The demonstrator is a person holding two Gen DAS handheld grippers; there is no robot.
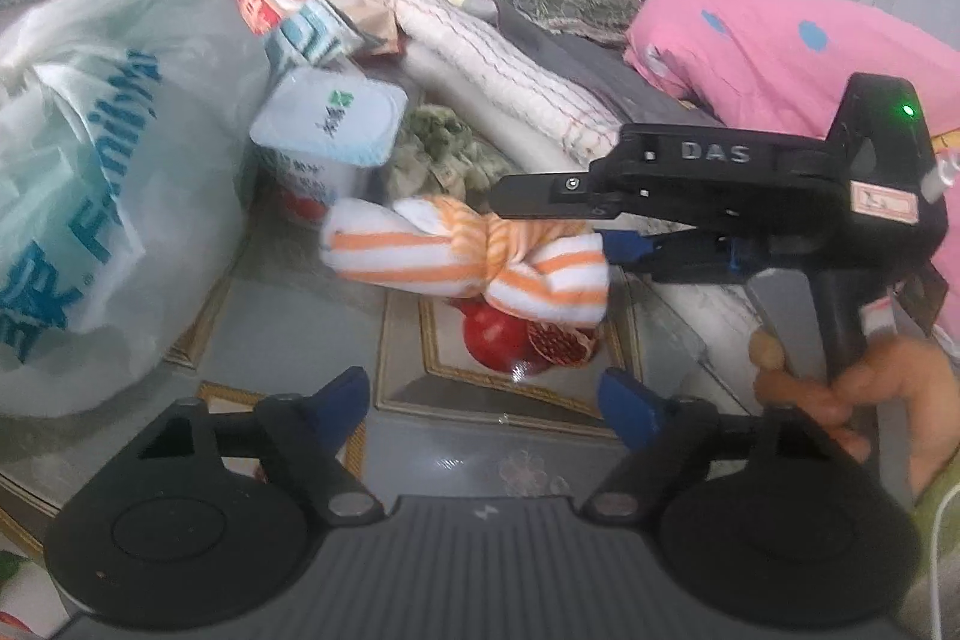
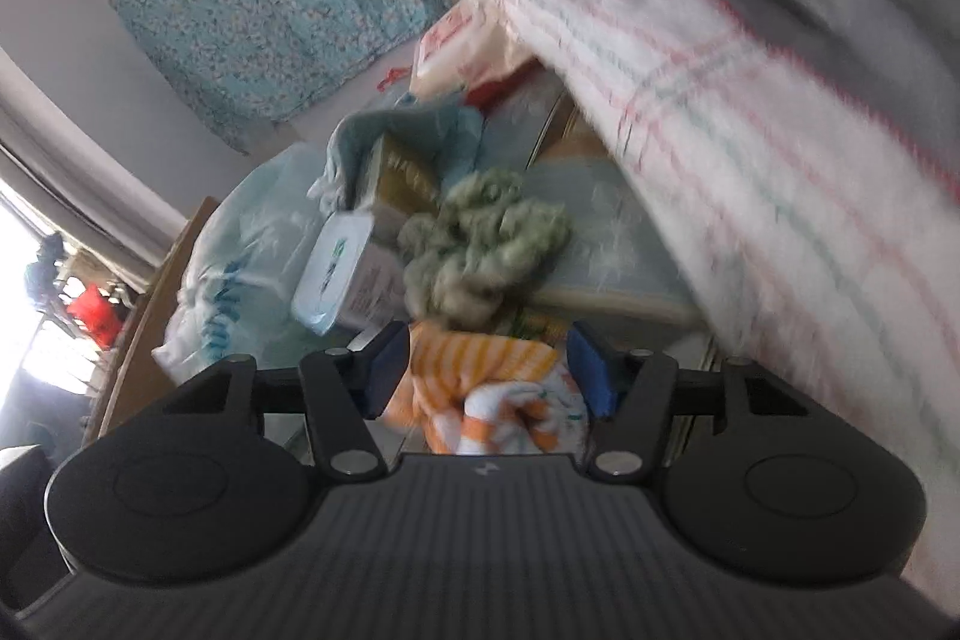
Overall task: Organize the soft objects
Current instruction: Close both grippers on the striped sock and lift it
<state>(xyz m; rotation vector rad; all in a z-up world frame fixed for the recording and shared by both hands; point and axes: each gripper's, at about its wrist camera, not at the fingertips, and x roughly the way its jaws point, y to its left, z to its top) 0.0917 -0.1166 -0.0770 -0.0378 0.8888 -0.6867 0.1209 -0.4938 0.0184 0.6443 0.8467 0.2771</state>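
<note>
Hanging off the right gripper (image 1: 609, 244) is an orange-and-white striped towel (image 1: 462, 259), knotted in the middle, held up over the glass-topped table (image 1: 468, 454) w/ its free end pointing toward the plastic bag. In the left wrist view the right gripper comes in from the right edge, turned on its side; one blue pad (image 1: 624, 244) sits against the towel's end, the other is hidden behind the black finger. The right wrist view shows the same towel bunched between both blue pads, left pad touching the fabric, right pad at its edge — jaws partly closed, clamped on the towel. A person's hand (image 1: 852, 394) grips that tool's handle at lower right. The left gripper (image 1: 486, 400) is below and in front of the towel, its jaws standing wide apart w/ nothing between them, only the table surface showing through the gap. Beneath the towel, under the glass, a picture of a red pomegranate (image 1: 510, 340) shows. Left of the towel is a big translucent plastic bag (image 1: 102, 196) w/ blue lettering; just beside it, a white tub w/ a pale blue lid (image 1: 330, 124), tilted. Behind the towel lies a crumpled green cloth (image 1: 438, 154), touching the tub in the right wrist view. Further back — a folded white quilt w/ thin red lines (image 1: 498, 64), a grey fabric next to it, and a pink blanket w/ blue dots (image 1: 780, 46) at right.
</note>
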